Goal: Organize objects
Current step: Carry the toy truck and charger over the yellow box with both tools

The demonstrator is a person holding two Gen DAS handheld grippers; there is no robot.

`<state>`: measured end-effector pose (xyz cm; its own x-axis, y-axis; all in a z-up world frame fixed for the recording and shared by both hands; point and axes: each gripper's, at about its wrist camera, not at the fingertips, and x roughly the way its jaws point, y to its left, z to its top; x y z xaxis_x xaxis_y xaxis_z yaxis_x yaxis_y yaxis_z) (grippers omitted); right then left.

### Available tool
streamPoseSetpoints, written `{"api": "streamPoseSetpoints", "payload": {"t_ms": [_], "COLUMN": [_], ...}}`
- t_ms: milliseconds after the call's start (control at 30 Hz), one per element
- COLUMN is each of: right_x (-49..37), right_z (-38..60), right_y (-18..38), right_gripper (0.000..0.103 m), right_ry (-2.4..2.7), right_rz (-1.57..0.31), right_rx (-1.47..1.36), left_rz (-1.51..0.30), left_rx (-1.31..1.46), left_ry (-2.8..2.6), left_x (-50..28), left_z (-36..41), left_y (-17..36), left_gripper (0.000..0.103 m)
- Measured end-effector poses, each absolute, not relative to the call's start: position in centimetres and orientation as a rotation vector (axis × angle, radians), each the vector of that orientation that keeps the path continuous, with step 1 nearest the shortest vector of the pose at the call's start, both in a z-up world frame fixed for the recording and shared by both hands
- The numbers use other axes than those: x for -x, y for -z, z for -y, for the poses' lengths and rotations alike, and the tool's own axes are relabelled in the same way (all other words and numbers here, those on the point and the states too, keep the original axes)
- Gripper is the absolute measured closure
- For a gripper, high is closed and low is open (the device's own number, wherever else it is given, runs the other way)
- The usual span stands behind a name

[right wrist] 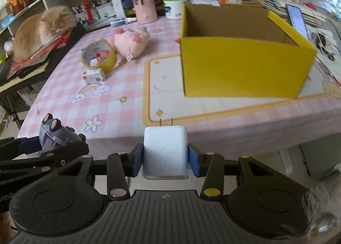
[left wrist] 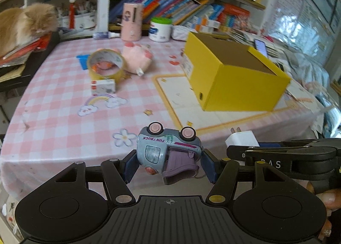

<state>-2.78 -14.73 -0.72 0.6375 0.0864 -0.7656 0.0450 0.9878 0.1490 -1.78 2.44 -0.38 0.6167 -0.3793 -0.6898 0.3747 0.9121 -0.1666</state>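
My left gripper (left wrist: pixel 168 164) is shut on a blue toy truck (left wrist: pixel 168 150), held upside down with its pink wheels up, above the table's near edge. My right gripper (right wrist: pixel 165 159) is shut on a white charger plug (right wrist: pixel 165 154), prongs pointing forward. Each gripper shows in the other's view: the charger (left wrist: pixel 242 138) at right, the truck (right wrist: pixel 55 133) at left. An open yellow cardboard box (right wrist: pixel 240 67) stands ahead on the right; it also shows in the left wrist view (left wrist: pixel 234 80). What it holds is hidden.
On the pink checked tablecloth (left wrist: pixel 64 120) lie a tape roll (left wrist: pixel 106 65), a pink plush (left wrist: pixel 138 57) and a small white box (left wrist: pixel 103 86). A cat (right wrist: pixel 42 31) sits at far left. A pink canister (right wrist: pixel 143 3), a white jar (right wrist: pixel 174 6) and bookshelves stand behind. A phone (right wrist: pixel 297 20) lies right of the box.
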Motion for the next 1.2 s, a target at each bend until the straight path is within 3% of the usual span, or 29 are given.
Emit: {"api": "streamPoseSetpoints", "payload": {"t_ms": [1200], "right_x": [9.6], "right_z": [24.4], "right_y": [1.0], "right_gripper": [0.061], "right_ry": [0.298], "right_rz": [-0.867], "right_rx": [-0.346], "left_rz": [-0.781], "left_rx": [-0.131], "left_ry": [0.739], "left_x": [2.5], "left_z": [7.7], "left_y": [0.1], "left_gripper": [0.041]}}
